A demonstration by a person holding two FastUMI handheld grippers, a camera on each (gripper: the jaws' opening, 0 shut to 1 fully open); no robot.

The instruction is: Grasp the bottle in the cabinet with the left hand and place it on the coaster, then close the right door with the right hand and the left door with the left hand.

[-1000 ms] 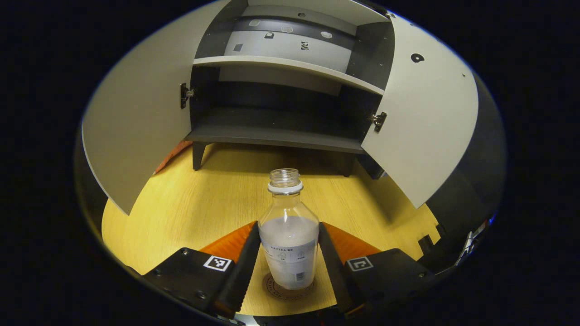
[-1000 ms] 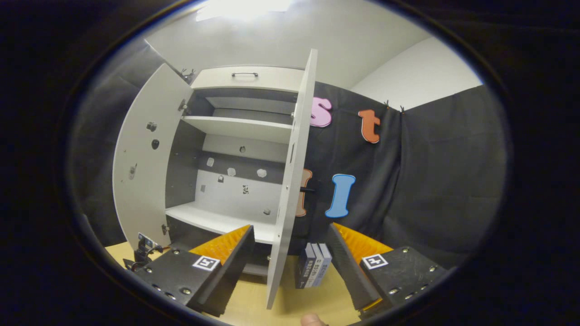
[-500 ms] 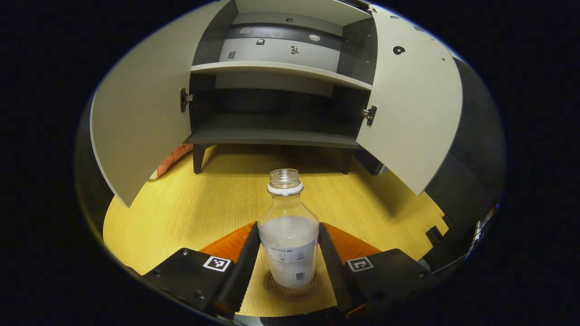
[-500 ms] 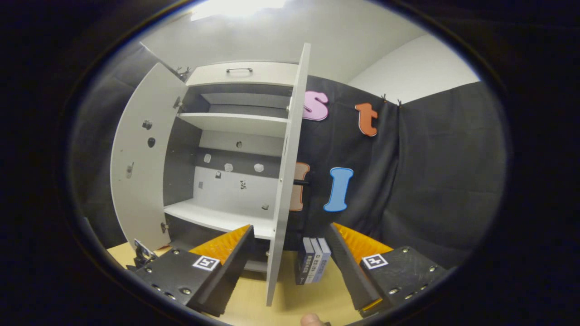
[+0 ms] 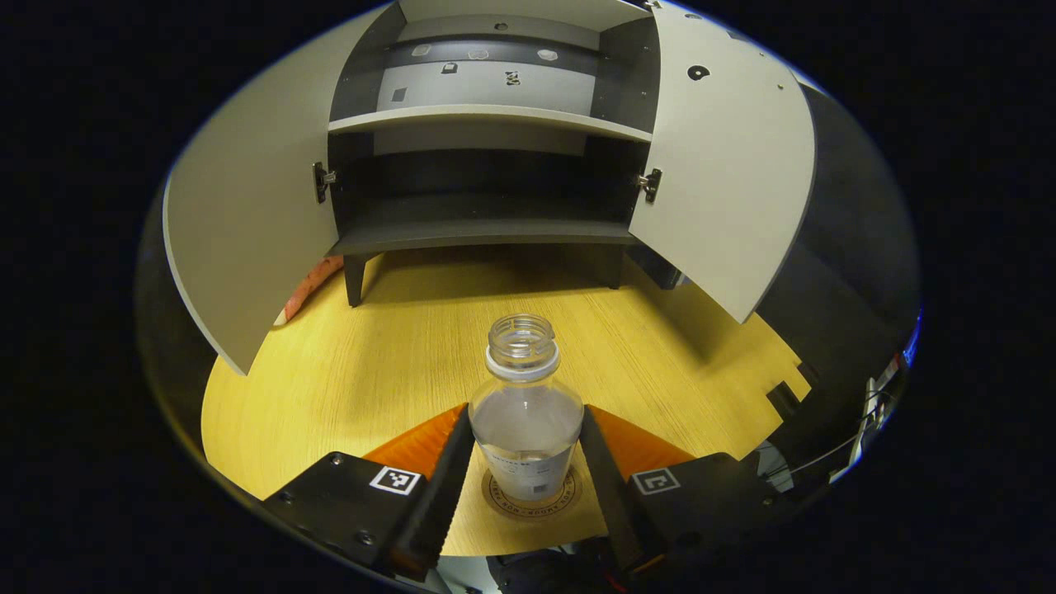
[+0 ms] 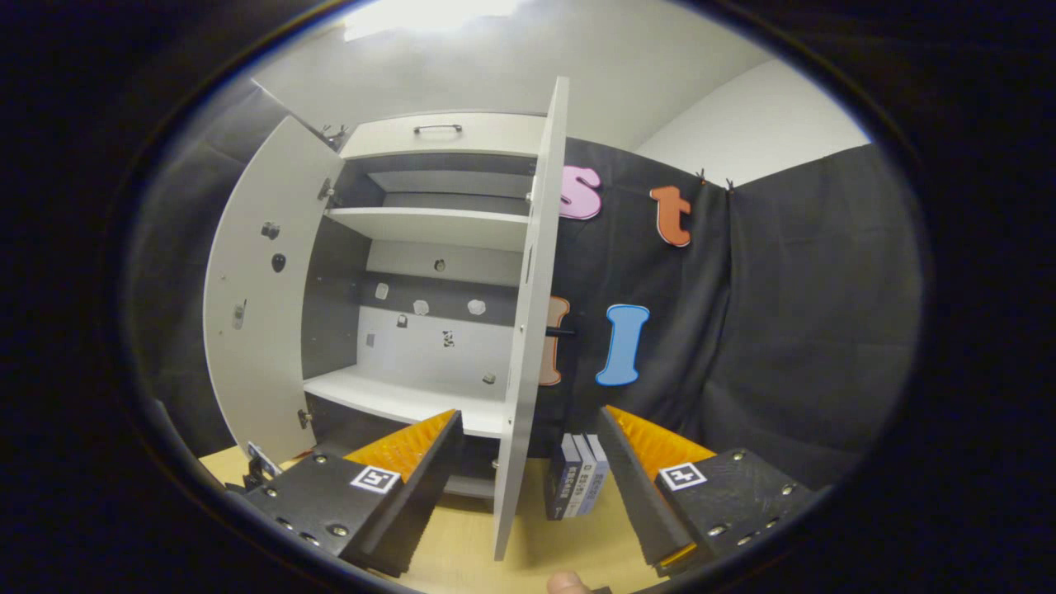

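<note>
Left gripper view: left gripper (image 5: pixel 525 462) held low over the wooden table (image 5: pixel 346 379), pointing toward the cabinet (image 5: pixel 487 198) and pitched slightly down. Bottle (image 5: pixel 525 417) stands upright, uncapped, between its two fingers, its base on the round coaster (image 5: pixel 499 501) near the table's front edge. Both fingers lie right against the bottle's sides; cannot tell whether they press on it or have just let go. Cabinet stands at the far edge of the table on short legs, lower compartment dark, white shelf (image 5: pixel 487 121) above it. Left door (image 5: pixel 247 223) and right door (image 5: pixel 726 181) both swung wide open.

Right gripper view: right gripper (image 6: pixel 528 487) held level, higher than the table surface, facing the cabinet from the right. Its fingers are set wide apart, gripping nothing. The open right door (image 6: pixel 528 330) appears edge-on between them, farther off, untouched. A few upright books (image 6: pixel 577 487) stand on the table just beside that door, on its outer side.
</note>
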